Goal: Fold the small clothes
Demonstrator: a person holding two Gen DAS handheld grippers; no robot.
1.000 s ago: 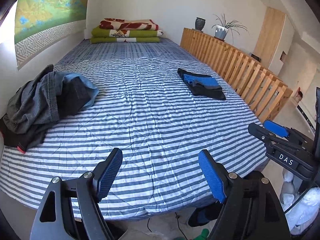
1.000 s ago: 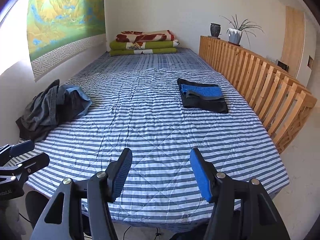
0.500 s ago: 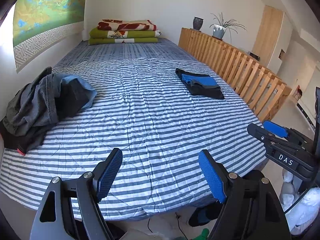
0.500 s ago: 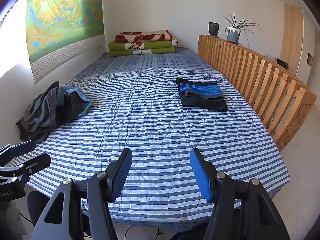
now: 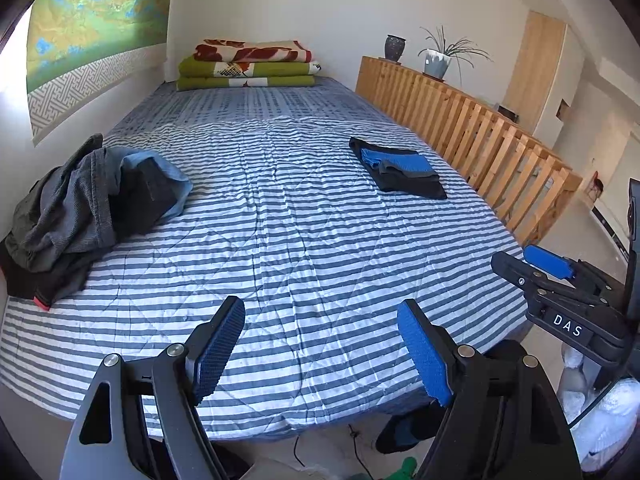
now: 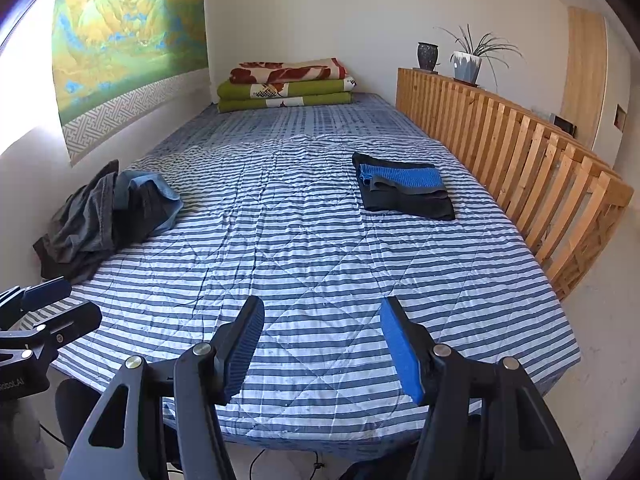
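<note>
Bedroom with white walls; striped blue-and-white quilt [image 5: 304, 216] spread over a long bed, creased, bare across its middle. Along the right side, a slatted wooden rail [image 5: 472, 132] topped by a dark vase [image 5: 395, 47] and a potted plant [image 5: 437, 60]. On the left wall, a green-and-gold landscape hanging [image 5: 96, 20]. At the far end, against the wall, 3 folded blankets [image 5: 250, 65] stacked: 2 green beneath 1 red-and-cream.

Near the left edge of the quilt, beside the wall, a loose heap of unfolded clothes [image 5: 88, 208]: grey knit, dark fabric, a pale blue piece on its right side, all crumpled together. Toward the right side, near the rail, a neat folded stack [image 5: 400, 170]: black garment underneath, blue and grey pieces on top. Heap and stack well apart, with open quilt between.

Left gripper [image 5: 320, 348] low at the near edge of the bed, jaws wide apart, nothing between the blue pads. Right gripper [image 6: 322, 340] beside it at the same near edge, jaws also apart, somewhat narrower, likewise empty. Neither touching any garment. Each visible at the margin of the other's view.
</note>
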